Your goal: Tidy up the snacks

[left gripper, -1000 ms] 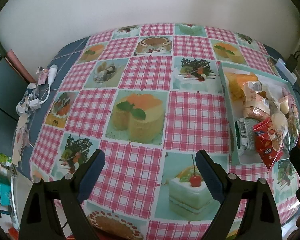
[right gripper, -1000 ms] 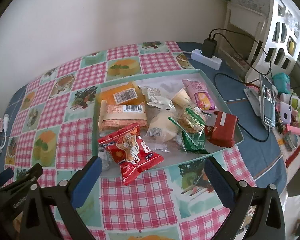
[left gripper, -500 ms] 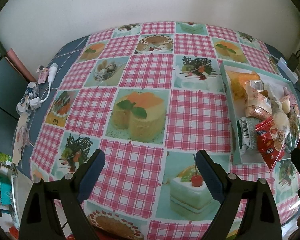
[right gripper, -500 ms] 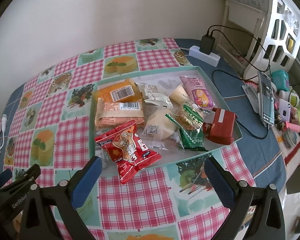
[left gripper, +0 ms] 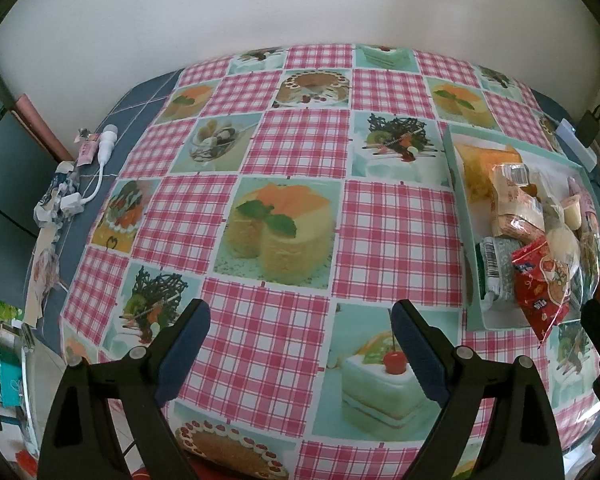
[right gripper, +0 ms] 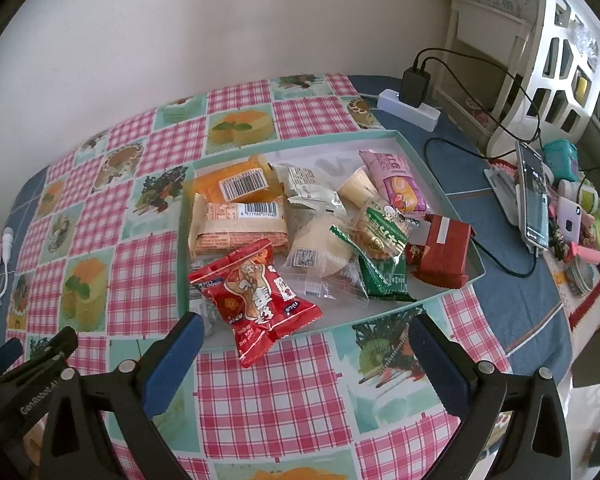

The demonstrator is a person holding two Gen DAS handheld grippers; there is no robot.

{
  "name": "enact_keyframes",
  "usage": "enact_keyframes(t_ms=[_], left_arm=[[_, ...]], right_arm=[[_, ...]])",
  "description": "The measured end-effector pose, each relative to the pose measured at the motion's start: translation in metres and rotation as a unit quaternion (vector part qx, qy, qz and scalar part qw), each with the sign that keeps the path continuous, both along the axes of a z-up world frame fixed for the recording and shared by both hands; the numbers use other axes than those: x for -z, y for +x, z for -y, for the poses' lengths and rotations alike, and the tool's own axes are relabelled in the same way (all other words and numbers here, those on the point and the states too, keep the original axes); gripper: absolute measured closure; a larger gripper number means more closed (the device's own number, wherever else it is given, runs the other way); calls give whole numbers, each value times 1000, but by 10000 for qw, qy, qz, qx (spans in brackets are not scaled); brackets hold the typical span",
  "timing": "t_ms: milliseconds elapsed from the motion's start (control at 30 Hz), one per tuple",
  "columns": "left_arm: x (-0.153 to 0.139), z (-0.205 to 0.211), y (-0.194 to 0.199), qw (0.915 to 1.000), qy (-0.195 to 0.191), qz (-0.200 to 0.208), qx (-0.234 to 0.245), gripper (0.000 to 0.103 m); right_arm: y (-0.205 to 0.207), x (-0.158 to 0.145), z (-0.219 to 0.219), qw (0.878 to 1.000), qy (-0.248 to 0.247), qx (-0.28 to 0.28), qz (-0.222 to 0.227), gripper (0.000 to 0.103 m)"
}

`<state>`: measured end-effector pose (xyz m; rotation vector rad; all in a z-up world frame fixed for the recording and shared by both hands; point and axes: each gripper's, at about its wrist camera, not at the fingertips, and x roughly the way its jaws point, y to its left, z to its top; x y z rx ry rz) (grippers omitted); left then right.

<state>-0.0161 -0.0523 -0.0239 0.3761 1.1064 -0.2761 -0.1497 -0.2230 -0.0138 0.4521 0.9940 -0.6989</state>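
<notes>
Your right gripper [right gripper: 304, 344] hangs with jaws spread and empty just short of the red snack packet [right gripper: 256, 292], which overhangs the near rim of the tray [right gripper: 440, 176] where the snacks lie heaped. Your left gripper [left gripper: 300, 340], jaws spread too, hovers over bare worktop [left gripper: 300, 152]. Loose heap or sorted, I can't judge. Cables crowd the right.

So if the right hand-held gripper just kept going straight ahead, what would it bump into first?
Most likely the red snack packet, which hangs over the near rim of the tray, right between the open right hand-held gripper fingers. Depth is hard to judge.
</notes>
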Motion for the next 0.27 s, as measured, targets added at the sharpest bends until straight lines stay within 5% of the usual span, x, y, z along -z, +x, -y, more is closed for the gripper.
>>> enact_keyframes(t_ms=[267], left_arm=[[-4, 2, -2, 10000, -77, 55, -13, 11]], right_arm=[[0, 2, -1, 10000, 31, -6, -21, 0]])
